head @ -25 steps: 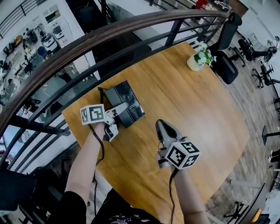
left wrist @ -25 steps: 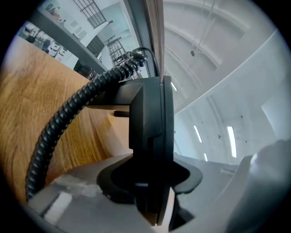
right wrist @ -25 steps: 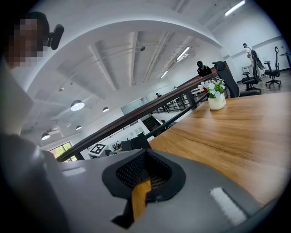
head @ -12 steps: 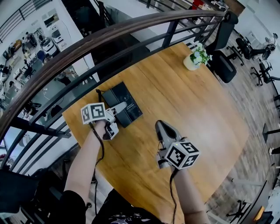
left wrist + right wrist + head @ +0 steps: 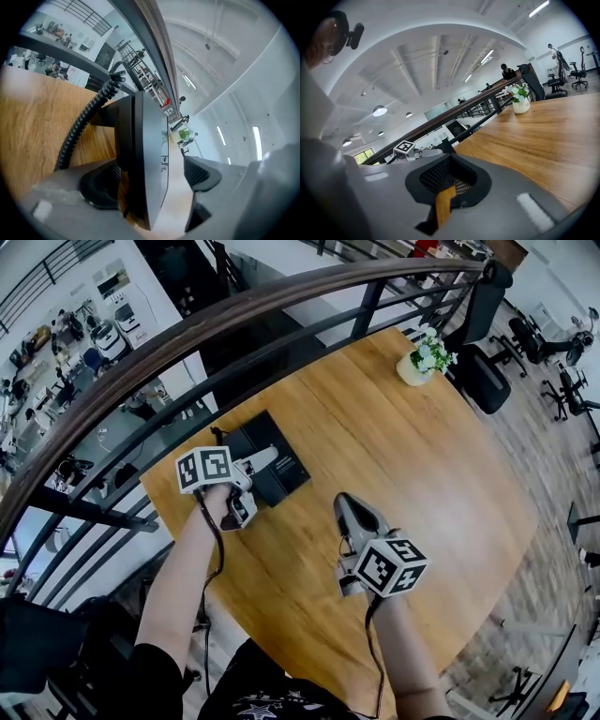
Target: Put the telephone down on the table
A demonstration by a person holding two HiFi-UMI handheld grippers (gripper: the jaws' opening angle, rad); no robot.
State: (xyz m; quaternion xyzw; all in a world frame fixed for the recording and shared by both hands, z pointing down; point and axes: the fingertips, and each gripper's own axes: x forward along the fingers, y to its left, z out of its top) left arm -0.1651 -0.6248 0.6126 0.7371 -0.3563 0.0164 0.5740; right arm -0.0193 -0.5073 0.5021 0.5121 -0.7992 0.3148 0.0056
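1. My left claw (image 5: 260, 463) is reaching over the telephone (image 5: 272, 451), which is lying near the table's (image 5: 403, 465) left corner, close to the edge that runs along the railing (image 5: 234, 310).
2. In the left gripper view my left claw (image 5: 152, 183) is standing spread around the telephone's (image 5: 147, 154) flat body: one pad is sitting against its back, and the other pad (image 5: 201, 173) is hanging clear of its face, with a gap showing.
3. The coiled cord (image 5: 84, 126) is trailing from the telephone across the wood.
4. I cannot tell whether the telephone's underside is resting fully on the table.
5. My right claw (image 5: 347, 507) is hovering near the table's near edge, well apart from the telephone.
6. In the right gripper view my right claw (image 5: 447, 187) is staying pressed together, pinching nothing; only a sliver of wood is showing between the pads.
7. A potted plant (image 5: 422, 362) is sitting at the table's far right corner.
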